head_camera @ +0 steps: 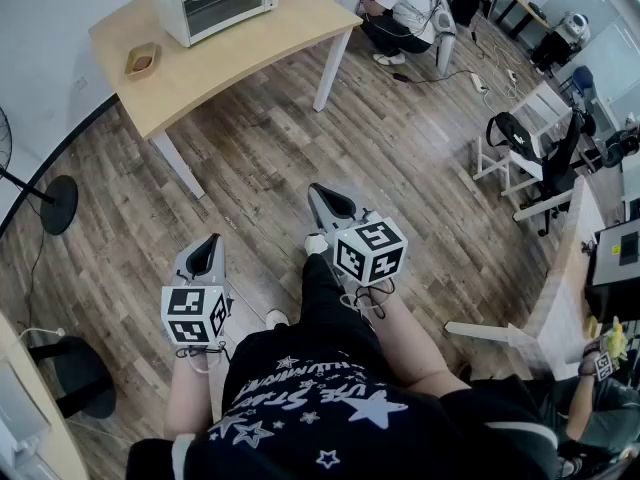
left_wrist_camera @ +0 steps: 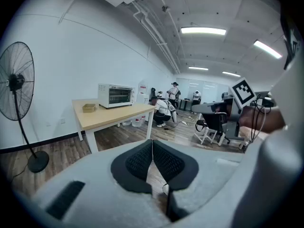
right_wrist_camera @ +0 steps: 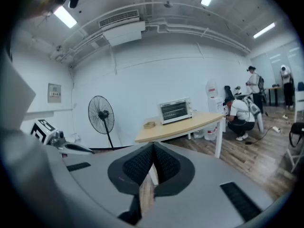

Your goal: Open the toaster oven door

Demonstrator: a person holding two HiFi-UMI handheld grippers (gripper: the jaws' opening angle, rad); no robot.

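Wood table bears the toaster oven, its top cut off.

**A:** What does the right hand-held gripper face?

**B:** Its jaws are pressed together, pad on pad (floorboards show through the slit lower down). Beyond them, well apart, a pale wooden surface carries the toaster oven, with a small tray to its left.

**A:** And the oven door?

**B:** It looks closed, though it is too small here to be sure.

**A:** Anything else?

**B:** A standing fan is left of the surface, and a person crouches by its right end.
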